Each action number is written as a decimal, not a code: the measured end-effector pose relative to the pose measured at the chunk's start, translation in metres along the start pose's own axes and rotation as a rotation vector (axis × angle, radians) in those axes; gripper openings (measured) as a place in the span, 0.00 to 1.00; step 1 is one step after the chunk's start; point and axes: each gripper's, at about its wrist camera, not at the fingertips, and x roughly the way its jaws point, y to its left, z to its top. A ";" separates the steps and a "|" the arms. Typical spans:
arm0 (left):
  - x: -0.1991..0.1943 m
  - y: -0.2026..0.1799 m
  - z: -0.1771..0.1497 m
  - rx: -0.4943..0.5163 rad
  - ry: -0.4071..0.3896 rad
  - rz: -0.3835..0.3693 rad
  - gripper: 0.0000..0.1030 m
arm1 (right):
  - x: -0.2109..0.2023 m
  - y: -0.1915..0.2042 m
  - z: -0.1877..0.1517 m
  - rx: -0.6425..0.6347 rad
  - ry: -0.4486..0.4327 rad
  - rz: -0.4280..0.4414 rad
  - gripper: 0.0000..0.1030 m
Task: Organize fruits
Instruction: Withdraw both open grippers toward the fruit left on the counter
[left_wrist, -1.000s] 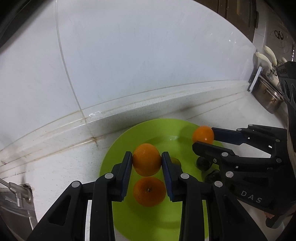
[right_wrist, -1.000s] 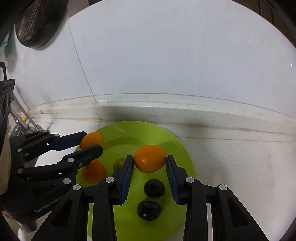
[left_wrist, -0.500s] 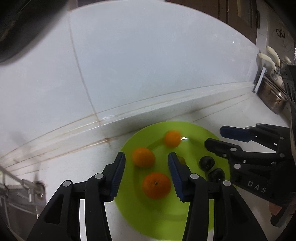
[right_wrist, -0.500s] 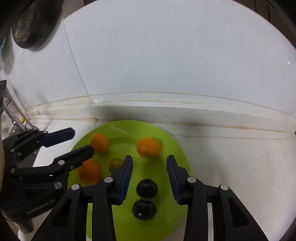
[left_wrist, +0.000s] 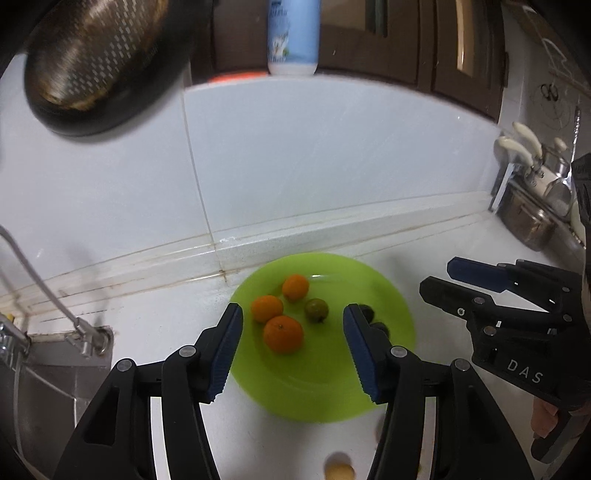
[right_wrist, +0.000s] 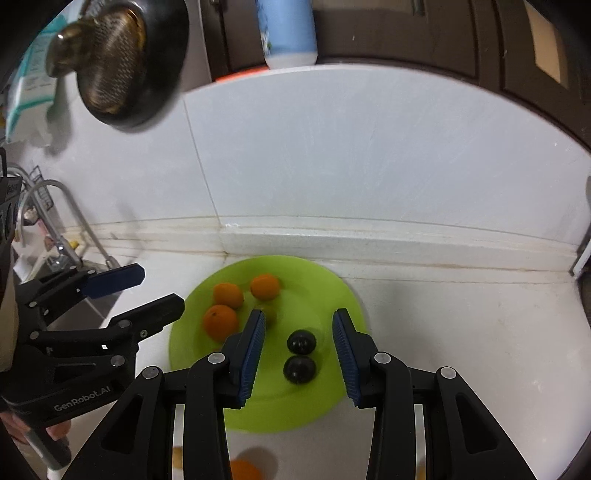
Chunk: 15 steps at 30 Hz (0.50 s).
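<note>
I'm hovering both grippers, jaws wide apart and holding nothing, above the round lime-green plastic plate (left_wrist: 391, 295); the three small orange citrus fruits (left_wrist: 283, 334) are lying ahead of my left gripper (left_wrist: 291, 350), the two dark round fruits (right_wrist: 301, 341) ahead of my right gripper (right_wrist: 298, 360); round things, no long axis; I'm reading "DAS" and "GenRobot.AI" on the housings.

Left gripper (left_wrist: 293, 347) and right gripper (right_wrist: 298, 352) both hover with fingers spread, empty.
</note>
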 end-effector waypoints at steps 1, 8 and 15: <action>-0.006 -0.002 -0.001 0.001 -0.008 -0.001 0.56 | -0.006 0.000 -0.003 -0.001 -0.006 0.000 0.38; -0.047 -0.029 -0.011 0.042 -0.070 0.032 0.62 | -0.046 -0.010 -0.019 0.008 -0.044 -0.010 0.43; -0.073 -0.058 -0.023 0.060 -0.093 0.054 0.65 | -0.076 -0.026 -0.037 0.023 -0.060 -0.021 0.43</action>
